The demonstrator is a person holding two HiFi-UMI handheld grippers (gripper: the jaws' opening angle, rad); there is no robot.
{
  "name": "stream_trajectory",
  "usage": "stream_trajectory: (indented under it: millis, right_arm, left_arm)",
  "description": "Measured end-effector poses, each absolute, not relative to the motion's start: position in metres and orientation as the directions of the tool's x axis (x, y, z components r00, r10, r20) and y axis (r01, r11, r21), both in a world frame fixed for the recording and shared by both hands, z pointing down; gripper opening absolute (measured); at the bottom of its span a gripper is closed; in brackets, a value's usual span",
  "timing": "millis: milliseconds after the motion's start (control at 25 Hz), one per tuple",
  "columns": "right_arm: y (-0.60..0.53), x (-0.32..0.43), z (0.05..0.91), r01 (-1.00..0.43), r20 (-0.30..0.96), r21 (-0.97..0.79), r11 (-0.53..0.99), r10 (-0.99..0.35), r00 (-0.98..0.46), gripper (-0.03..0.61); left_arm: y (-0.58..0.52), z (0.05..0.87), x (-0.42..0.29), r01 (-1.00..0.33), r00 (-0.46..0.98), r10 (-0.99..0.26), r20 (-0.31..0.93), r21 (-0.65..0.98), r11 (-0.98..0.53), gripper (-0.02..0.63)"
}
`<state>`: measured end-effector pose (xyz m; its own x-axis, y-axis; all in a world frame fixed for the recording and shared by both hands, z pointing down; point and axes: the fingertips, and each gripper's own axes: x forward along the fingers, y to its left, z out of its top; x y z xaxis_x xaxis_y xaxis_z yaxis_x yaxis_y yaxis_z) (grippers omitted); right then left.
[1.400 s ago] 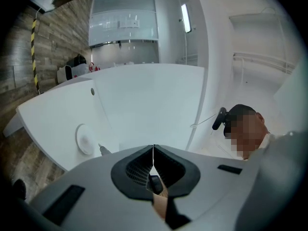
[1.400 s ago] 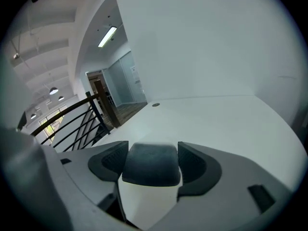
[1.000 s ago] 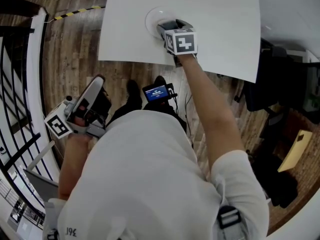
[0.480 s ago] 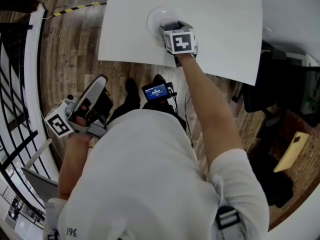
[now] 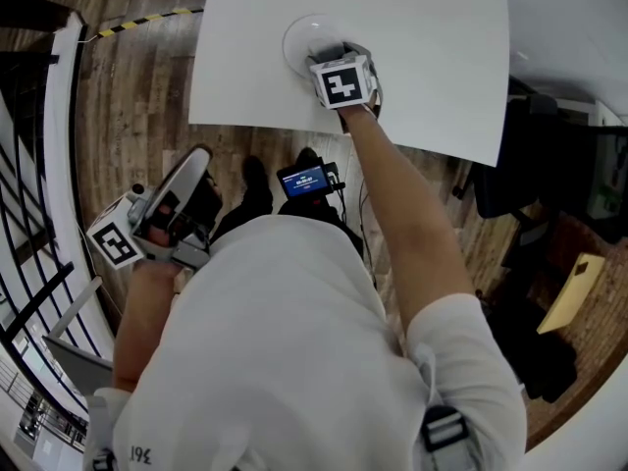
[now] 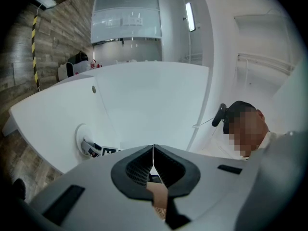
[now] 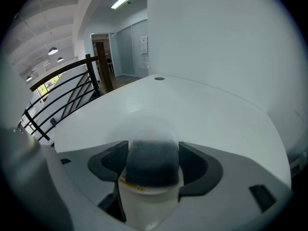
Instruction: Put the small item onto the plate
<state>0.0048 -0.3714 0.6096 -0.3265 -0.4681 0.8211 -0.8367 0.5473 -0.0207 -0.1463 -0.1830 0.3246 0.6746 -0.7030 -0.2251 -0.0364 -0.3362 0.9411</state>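
Observation:
A white round plate (image 5: 297, 37) lies near the front edge of the white table (image 5: 442, 37). My right gripper (image 5: 331, 55) reaches over the plate's near rim and is shut on the small item. In the right gripper view the item (image 7: 153, 161) is a small white bottle with a dark cap, clamped between both jaws just above the faint plate (image 7: 144, 119). My left gripper (image 5: 192, 168) hangs low beside my body, off the table, jaws shut with nothing between them (image 6: 153, 152). The left gripper view also catches the plate (image 6: 78, 134) from afar.
A black stair railing (image 5: 39, 175) runs along the left. On the wooden floor below the table edge sits a device with a blue screen (image 5: 306, 180). Dark furniture (image 5: 520, 155) stands at the right. Yellow-black tape (image 5: 147, 21) marks the floor.
My right gripper has shifted slightly left and farther over the plate with the bottle still held. The left gripper has stayed in place.

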Motion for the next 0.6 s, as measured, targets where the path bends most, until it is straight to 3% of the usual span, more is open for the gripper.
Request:
stream_trajectory:
  millis: [240,600]
  right_arm:
    - [-0.375,0.008,0.602,-0.830,0.814,0.017,0.558,-0.490,-0.312,0.325]
    - [-0.379,0.013,0.550,-0.853,0.693,-0.034,0.521,-0.603,-0.395,0.344]
  left_arm:
    - [-0.186,0.323,-0.146,-0.037,0.680,-0.699,-0.223,0.941,-0.337,0.006]
    - [-0.183,0.318,-0.145,-0.019,0.686,-0.684,-0.247,0.934,-0.356,0.006]
